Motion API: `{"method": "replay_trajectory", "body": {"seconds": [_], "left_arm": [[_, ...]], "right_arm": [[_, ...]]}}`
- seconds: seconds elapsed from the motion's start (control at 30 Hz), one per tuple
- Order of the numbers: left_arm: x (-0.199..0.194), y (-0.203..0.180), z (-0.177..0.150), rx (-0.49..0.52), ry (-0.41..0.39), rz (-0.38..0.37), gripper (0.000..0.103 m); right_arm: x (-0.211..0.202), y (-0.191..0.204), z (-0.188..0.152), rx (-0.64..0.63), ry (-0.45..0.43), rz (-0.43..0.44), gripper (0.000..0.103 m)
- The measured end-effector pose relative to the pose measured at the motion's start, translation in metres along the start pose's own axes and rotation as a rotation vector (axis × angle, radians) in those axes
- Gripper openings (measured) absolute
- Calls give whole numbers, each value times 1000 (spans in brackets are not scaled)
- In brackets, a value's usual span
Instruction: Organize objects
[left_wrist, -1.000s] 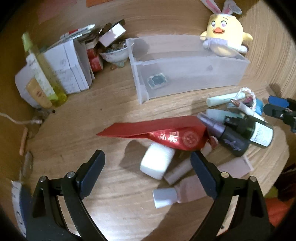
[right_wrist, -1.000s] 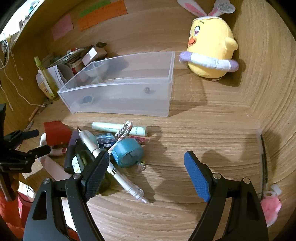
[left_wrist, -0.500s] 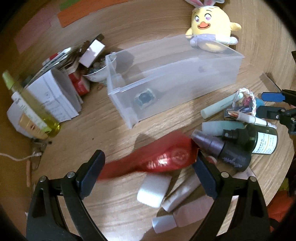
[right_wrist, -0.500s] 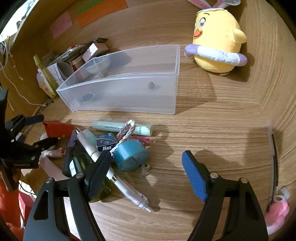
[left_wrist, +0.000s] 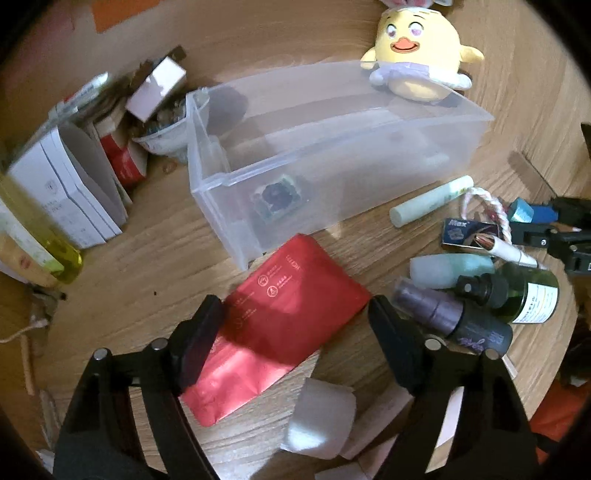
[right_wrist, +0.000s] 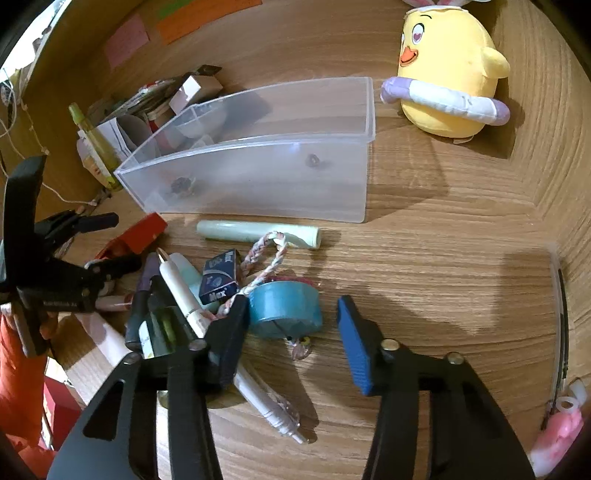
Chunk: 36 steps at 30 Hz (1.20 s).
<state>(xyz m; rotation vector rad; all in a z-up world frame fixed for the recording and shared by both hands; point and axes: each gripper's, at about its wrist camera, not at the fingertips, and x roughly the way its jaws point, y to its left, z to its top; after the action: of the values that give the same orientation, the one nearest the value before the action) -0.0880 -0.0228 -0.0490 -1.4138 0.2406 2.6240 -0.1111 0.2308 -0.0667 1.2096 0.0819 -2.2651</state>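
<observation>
The left tool (left_wrist: 295, 325) hangs wide apart over a red foil pouch (left_wrist: 284, 317) that lies flat on the wooden surface (left_wrist: 140, 258), just near of the clear plastic bin (left_wrist: 332, 147) and to the left of a heap of bottles. Neither pad touches the pouch as far as the left wrist view shows; its left pad overlaps the pouch's left edge in the picture, but contact cannot be told. The pouch looks light, thin and limp, with a glossy skin that is likely to slide between the pads and to fold if taken by the middle. A pinch across one sealed edge or a corner, where the foil is doubled and stiffer, seems the safest hold, since the flat face gives little to close on. The right tool (right_wrist: 291, 328) is also spread wide, holding nothing, with a teal round tin (right_wrist: 284, 308) lying between its pads' line and a braided cord (right_wrist: 266, 254) draped on it. That tin looks rigid and should take a firm squeeze across its sides, though the cord may drag along.
</observation>
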Motion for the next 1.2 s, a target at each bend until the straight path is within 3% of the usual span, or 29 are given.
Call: {"method": "replay_trajectory", "body": {"seconds": [0.13, 0.63, 0.7, 0.87, 1.2], "left_arm": [[5, 9, 3, -30, 23, -39, 82], [15, 11, 7, -23, 30, -60, 86], [14, 11, 7, -36, 17, -76, 85], [2, 7, 3, -35, -27, -77, 67], [-15, 23, -8, -93, -75, 8, 62]], "right_arm": [[1, -4, 0, 14, 1, -3, 35], [-31, -18, 7, 44, -86, -44, 35], [-36, -23, 8, 55, -96, -55, 35], [-40, -31, 7, 76, -106, -70, 35], [-35, -27, 11, 54, -101, -46, 35]]}}
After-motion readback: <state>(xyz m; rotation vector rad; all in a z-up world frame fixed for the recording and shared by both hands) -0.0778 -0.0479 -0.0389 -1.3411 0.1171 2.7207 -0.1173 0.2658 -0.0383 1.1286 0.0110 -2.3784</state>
